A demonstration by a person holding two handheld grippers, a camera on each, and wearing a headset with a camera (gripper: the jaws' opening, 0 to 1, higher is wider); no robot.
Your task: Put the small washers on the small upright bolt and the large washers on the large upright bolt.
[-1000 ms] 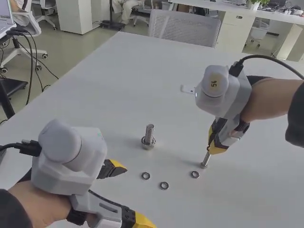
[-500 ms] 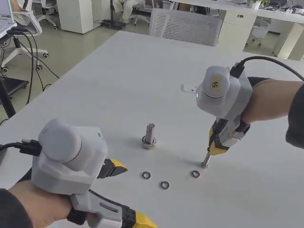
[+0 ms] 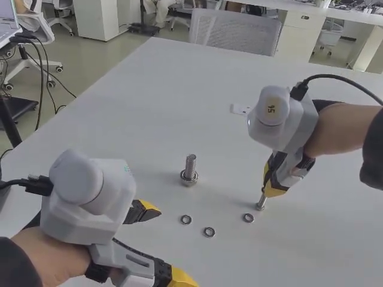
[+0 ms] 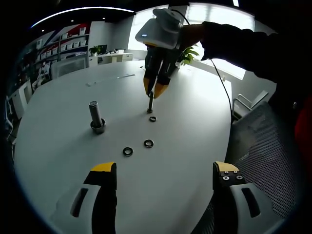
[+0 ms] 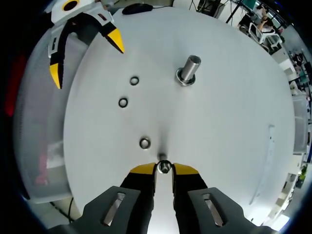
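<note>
The large bolt point(image 3: 190, 169) stands upright mid-table with a ring at its base. To its right stands the small bolt point(image 3: 261, 202). My right gripper point(image 3: 270, 191) points down at its top, jaws shut on a small washer point(image 5: 164, 167) held right over the bolt tip. Three loose washers lie on the white table point(image 3: 149, 101): one point(image 3: 248, 217) beside the small bolt and two point(image 3: 186, 219), point(image 3: 209, 231) nearer me. My left gripper point(image 3: 164, 245) hovers open at the near left, nothing between its jaws point(image 4: 165, 168); the washers point(image 4: 148, 143) lie ahead of it.
A small white tag point(image 3: 237, 109) lies farther back on the table. A mesh office chair point(image 3: 233, 33) stands at the far edge, with desks and cables beyond on the left. The table's near right edge drops off beside another chair point(image 4: 263, 126).
</note>
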